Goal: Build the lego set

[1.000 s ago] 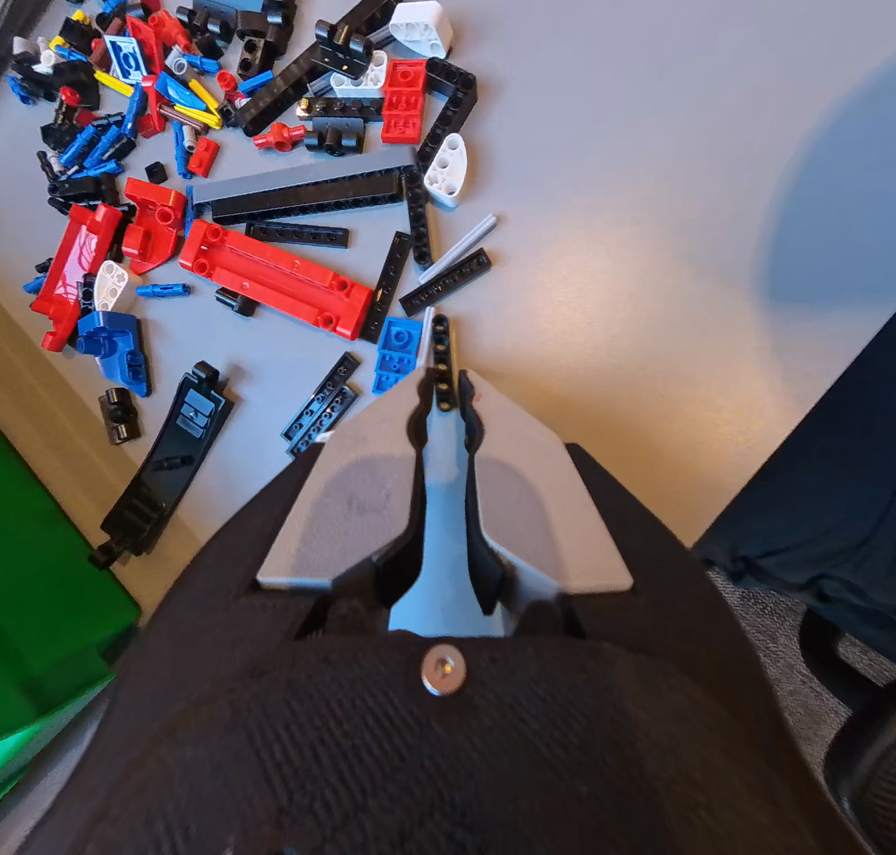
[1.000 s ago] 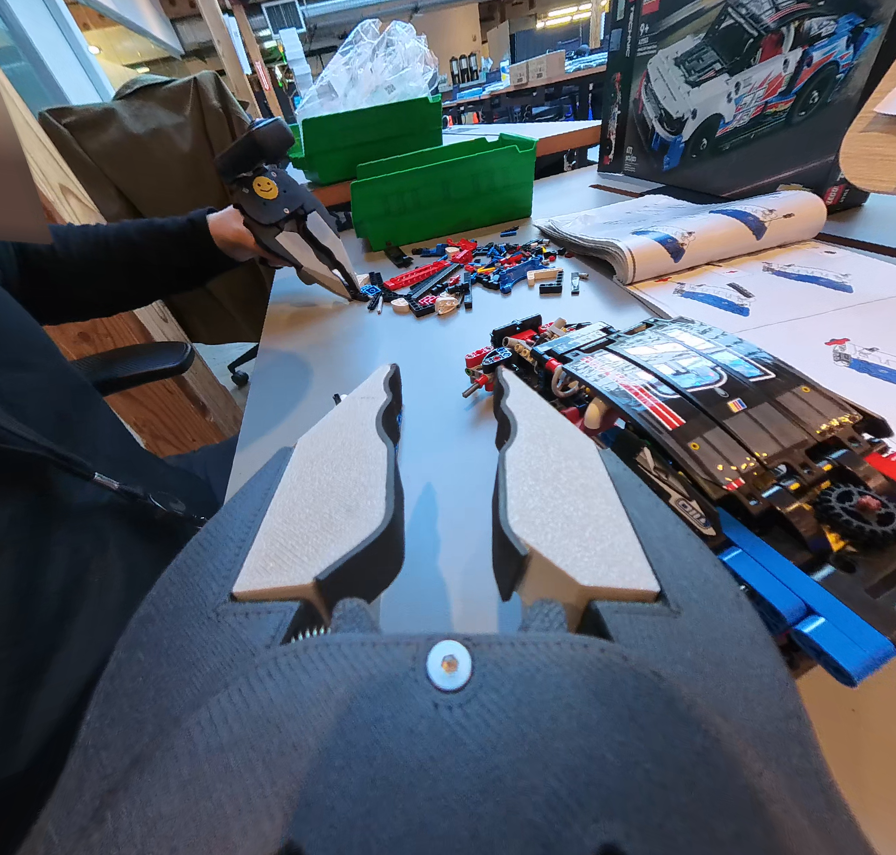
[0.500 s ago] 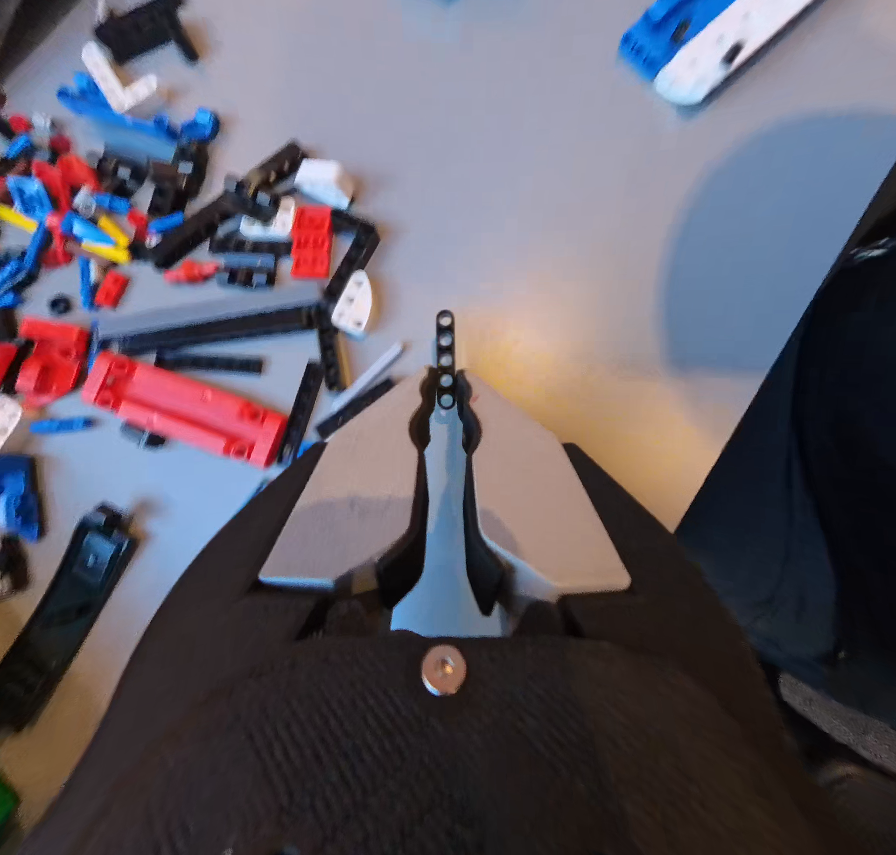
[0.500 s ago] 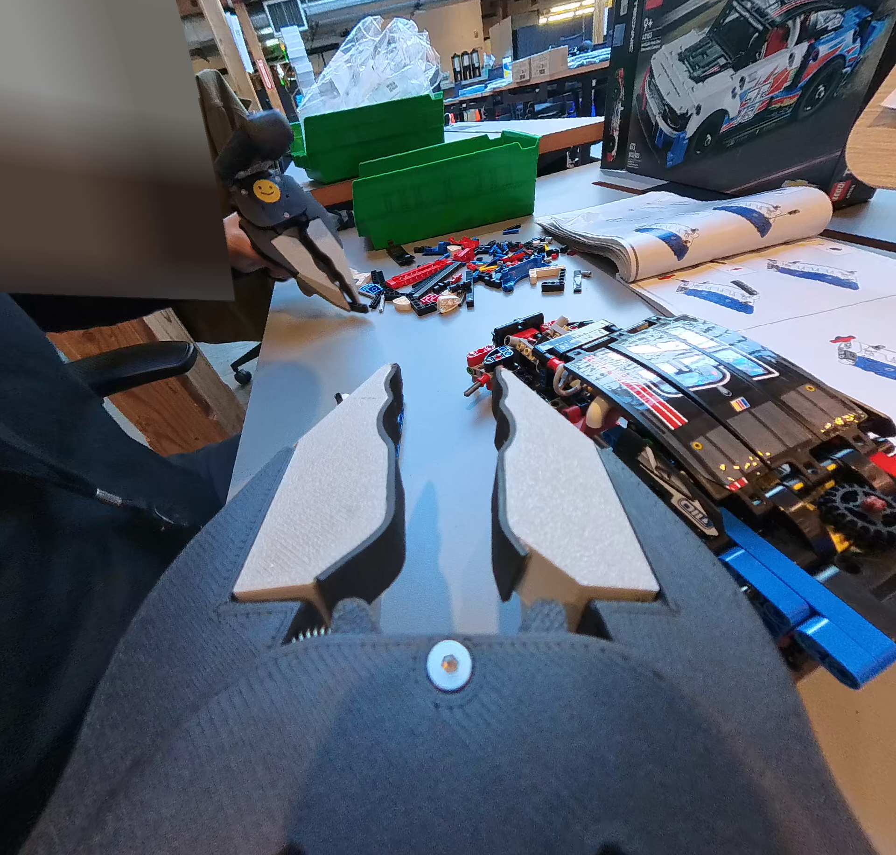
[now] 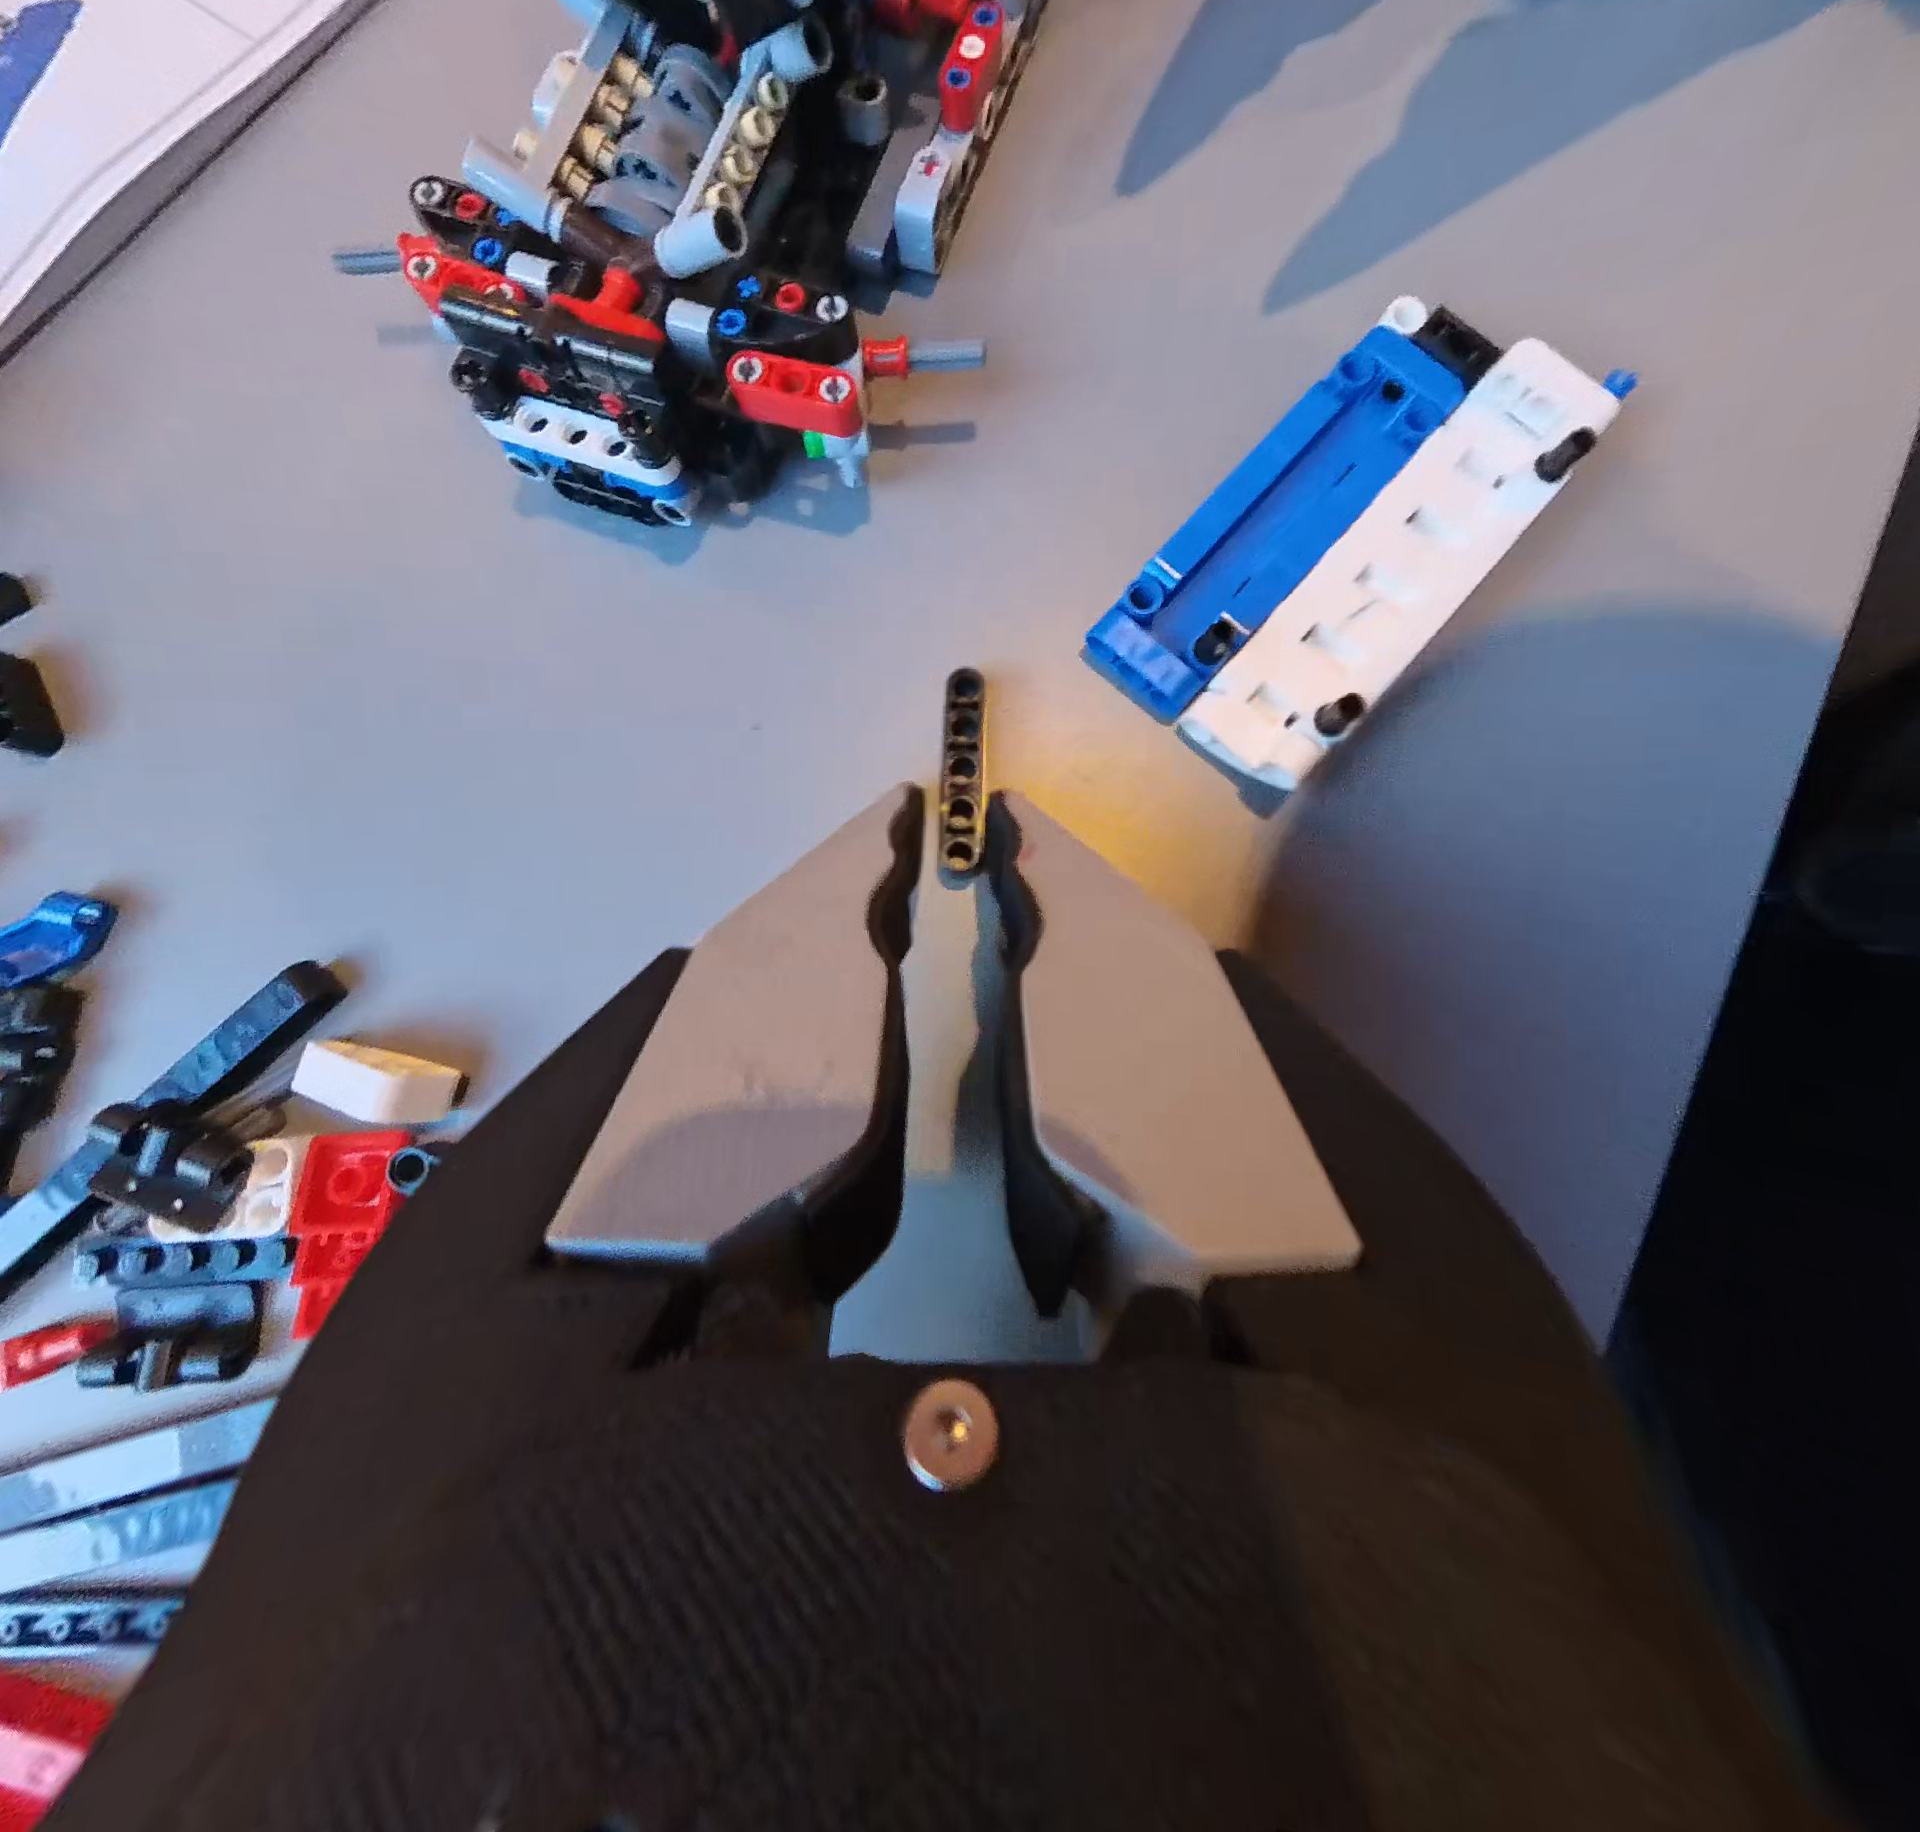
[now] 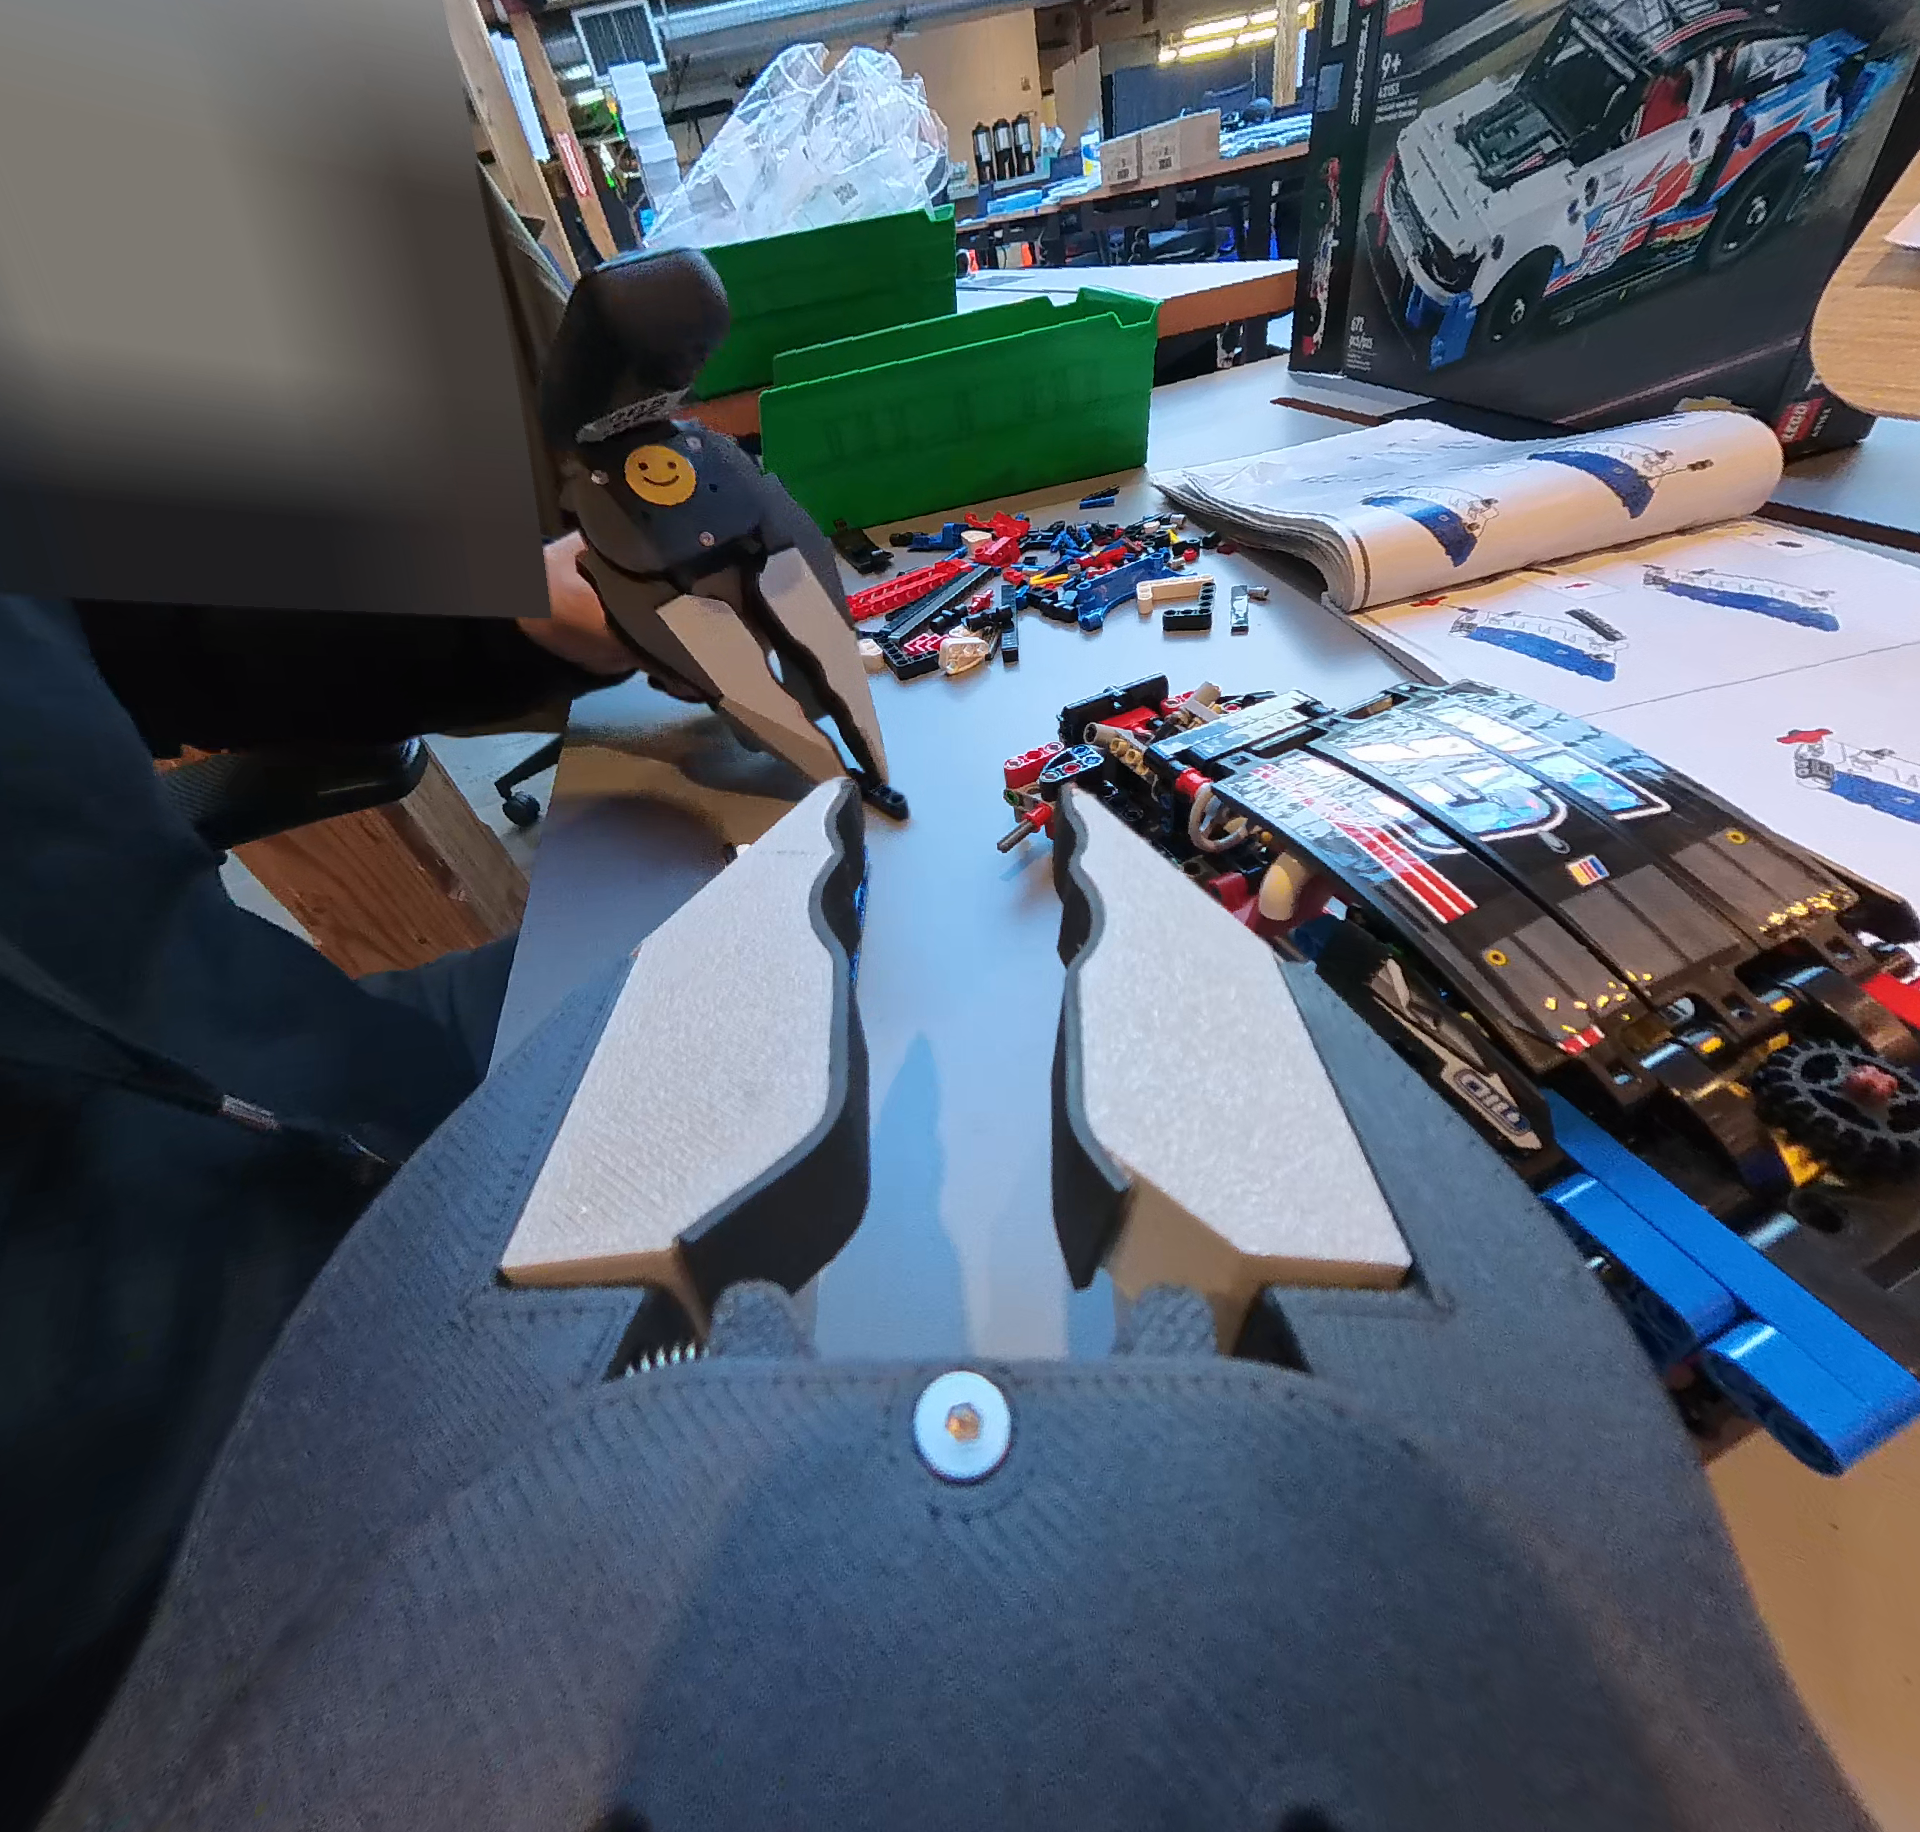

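My left gripper [image 5: 954, 826] is shut on a thin black beam with holes [image 5: 962, 743], which sticks out forward over the grey table. It also shows in the right wrist view [image 6: 868, 780] with the beam [image 6: 885, 797] at its tips, just beyond my right gripper. My right gripper [image 6: 961, 811] is open and empty, low over the table. The partly built car [image 6: 1507, 878] lies to its right; its front end [image 5: 675, 255] is ahead of the left gripper. A blue and white panel assembly [image 5: 1351, 556] lies at the right of the left wrist view.
Loose pieces [image 5: 197, 1180] lie at the lower left of the left wrist view and show as a pile [image 6: 1039, 577] farther back. Green bins [image 6: 956, 411], an instruction booklet [image 6: 1475, 504] and the set's box [image 6: 1610, 151] stand beyond. The table edge [image 5: 1766, 847] runs at the right. Some 20 cm of space lies between my two pairs of fingers.
My left gripper lifted the black beam out of the pile and carried it toward the car and the right gripper. The right gripper has stayed still and open.
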